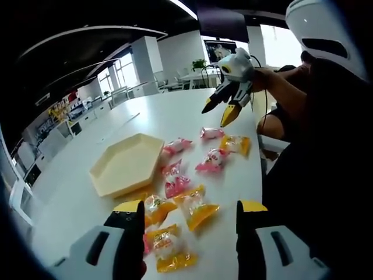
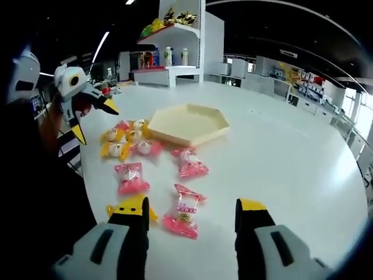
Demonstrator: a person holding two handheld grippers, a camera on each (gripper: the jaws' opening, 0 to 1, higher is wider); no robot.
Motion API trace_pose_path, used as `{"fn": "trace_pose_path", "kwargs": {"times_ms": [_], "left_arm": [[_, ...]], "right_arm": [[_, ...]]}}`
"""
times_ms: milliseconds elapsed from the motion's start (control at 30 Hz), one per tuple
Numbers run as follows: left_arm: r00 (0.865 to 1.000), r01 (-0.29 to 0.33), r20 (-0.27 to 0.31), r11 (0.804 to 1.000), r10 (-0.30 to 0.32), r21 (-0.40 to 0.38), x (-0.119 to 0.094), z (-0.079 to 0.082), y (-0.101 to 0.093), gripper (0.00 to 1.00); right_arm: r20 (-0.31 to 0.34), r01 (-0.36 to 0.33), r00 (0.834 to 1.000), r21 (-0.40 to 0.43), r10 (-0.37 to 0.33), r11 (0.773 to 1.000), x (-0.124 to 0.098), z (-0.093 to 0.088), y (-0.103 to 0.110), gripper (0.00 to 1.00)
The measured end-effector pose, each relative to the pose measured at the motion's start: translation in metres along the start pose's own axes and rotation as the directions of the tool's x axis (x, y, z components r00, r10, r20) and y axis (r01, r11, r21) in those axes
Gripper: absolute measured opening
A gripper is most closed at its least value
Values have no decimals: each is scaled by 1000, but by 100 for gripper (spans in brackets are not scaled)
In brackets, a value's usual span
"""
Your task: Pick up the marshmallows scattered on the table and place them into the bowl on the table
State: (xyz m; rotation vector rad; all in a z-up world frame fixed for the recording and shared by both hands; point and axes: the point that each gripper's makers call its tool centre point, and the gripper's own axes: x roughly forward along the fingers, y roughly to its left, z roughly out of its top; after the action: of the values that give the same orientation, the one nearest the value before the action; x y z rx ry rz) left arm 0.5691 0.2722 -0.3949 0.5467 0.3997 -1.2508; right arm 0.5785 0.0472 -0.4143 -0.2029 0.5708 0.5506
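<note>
In the left gripper view, the left gripper [image 1: 189,224] hung with its jaws spread and empty just above the near cluster of marshmallows [image 1: 175,219], each sealed in a crinkly plastic wrapper of orange or pink with pinched, flared ends. They looked feather-light and squashy, the film likely slippery, so a gentle pinch across a wrapper's puffed middle or a flared end seemed the safest hold. The bowl [image 1: 127,163], a shallow, pale cream hexagon with a stiff rim, lay empty on the smooth white table [image 1: 175,114], just beside the sweets. In the right gripper view, the right gripper [image 2: 191,224] also stood parted and held nothing, poised over a pink packet [image 2: 183,212] that lay flat between its yellow-tipped jaws. More packets lay scattered toward the bowl [image 2: 187,123], one pink one [image 2: 190,163] just beside its rim.
</note>
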Motion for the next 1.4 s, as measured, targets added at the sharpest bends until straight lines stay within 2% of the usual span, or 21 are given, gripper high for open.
{"fn": "trace_pose_path", "kwargs": {"times_ms": [700,967,1100,1400], "left_arm": [[999,38,25,999,-37,-31,2,-1,-3,63],[999,33,29,999,-32,-38,2,-4,-2,63],[999,37,32,999,-36,-38,3,-5,-3,63],[999,41,25,999,-40,-34,5,-4,-3,63]], "right_arm": [[-11,14,1000,17,-14,1000,0,-4,-3,59],[-28,21,999,14,-20,1000,1,-5,-3,59],[-9,11,1000,16,-11,1000,-1,0,0,59],[5,23,1000,45,-23,999,4,-6,-3,58]]}}
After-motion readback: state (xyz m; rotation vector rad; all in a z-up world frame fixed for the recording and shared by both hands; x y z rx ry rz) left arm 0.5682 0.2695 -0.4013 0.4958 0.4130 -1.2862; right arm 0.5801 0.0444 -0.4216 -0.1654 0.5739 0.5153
